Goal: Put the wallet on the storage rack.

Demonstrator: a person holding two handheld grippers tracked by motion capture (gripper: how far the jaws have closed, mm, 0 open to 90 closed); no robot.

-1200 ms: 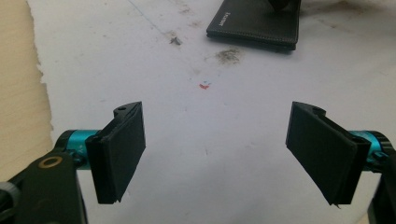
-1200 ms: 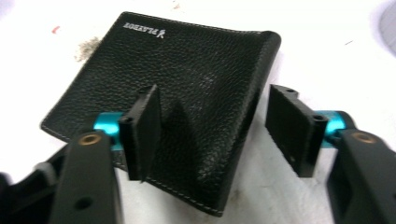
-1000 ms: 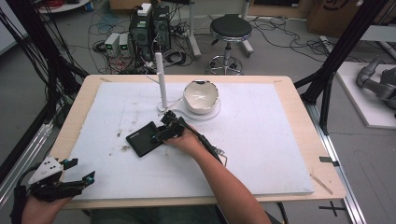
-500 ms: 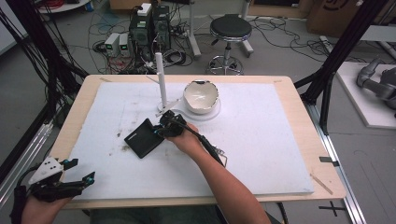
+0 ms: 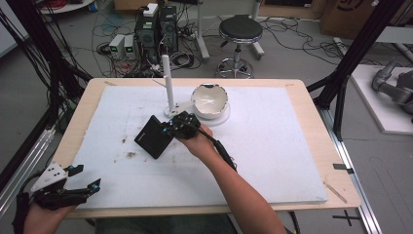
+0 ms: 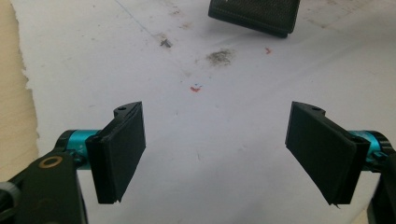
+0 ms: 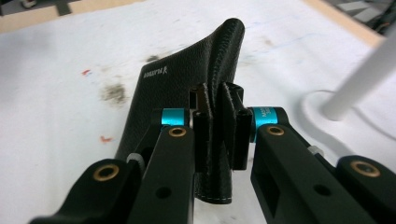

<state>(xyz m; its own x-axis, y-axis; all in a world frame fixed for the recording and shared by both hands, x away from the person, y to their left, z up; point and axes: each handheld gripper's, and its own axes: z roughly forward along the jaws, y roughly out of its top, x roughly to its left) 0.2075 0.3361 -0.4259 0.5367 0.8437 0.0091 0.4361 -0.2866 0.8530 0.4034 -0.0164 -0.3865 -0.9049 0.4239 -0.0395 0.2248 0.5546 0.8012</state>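
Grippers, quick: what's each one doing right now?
Left gripper: open, holding nothing.
Right gripper: shut on the black wallet, one edge raised.

Lab, computer towers (image 5: pixel 157 27), floor cables (image 5: pixel 73 68), black rig frame (image 5: pixel 363 44)

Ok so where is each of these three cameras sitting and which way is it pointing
High view: above the person's side, facing forward and down on the table; both forearms, left gripper, right gripper.
Left gripper view: rides the left gripper, facing the white mat; open jaws.
Right gripper view: rides the right gripper, jaws clamping the black wallet.
All three share the wallet.
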